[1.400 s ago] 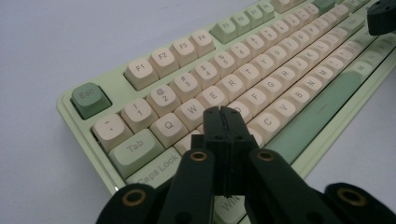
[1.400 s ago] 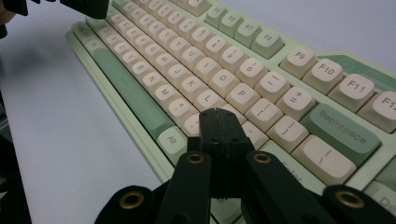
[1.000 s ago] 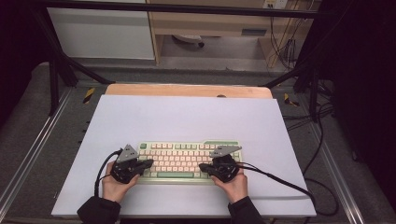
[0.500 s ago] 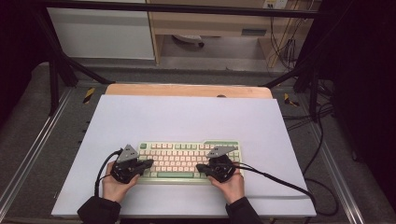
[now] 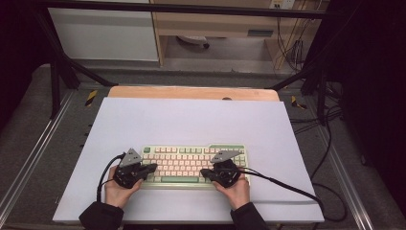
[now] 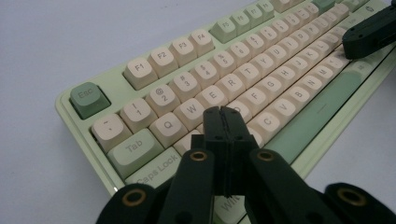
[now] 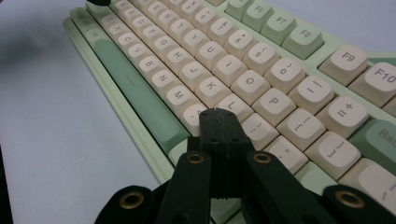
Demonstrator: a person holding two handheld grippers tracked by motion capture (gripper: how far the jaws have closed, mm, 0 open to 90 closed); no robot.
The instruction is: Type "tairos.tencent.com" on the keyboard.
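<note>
1. We see the worktop [image 5: 191, 120], a pale sheet spread wide beyond and to both sides of the two claws, with a wooden edge at its far side.
2. We find the keyboard [image 5: 191, 160], pale green with cream keys, lying flat on the worktop between and under the two claws, its long side towards the person.
3. We see the person's left hand [image 5: 117, 189] and right hand [image 5: 234, 189] coming in at the near edge, each behind its own claw, with dark sleeves at the wrists.
4. We see the left claw [image 6: 223, 111] with its jaws pressed together and nothing between them; it stands over the left end of the keyboard, its tip just above the keys of the home row, with Q, W and E just ahead of it and Tab and Caps Lock to its left. Whether the tip touches a key we cannot tell.
5. We see the right claw [image 7: 217, 114] likewise closed up on nothing, over the right end of the keyboard, with K, L and P just ahead of its tip and the green space bar [image 7: 135, 88] off to its left.
6. We note a black cable [image 5: 287, 184] trailing from the right claw across the worktop to its right.
</note>
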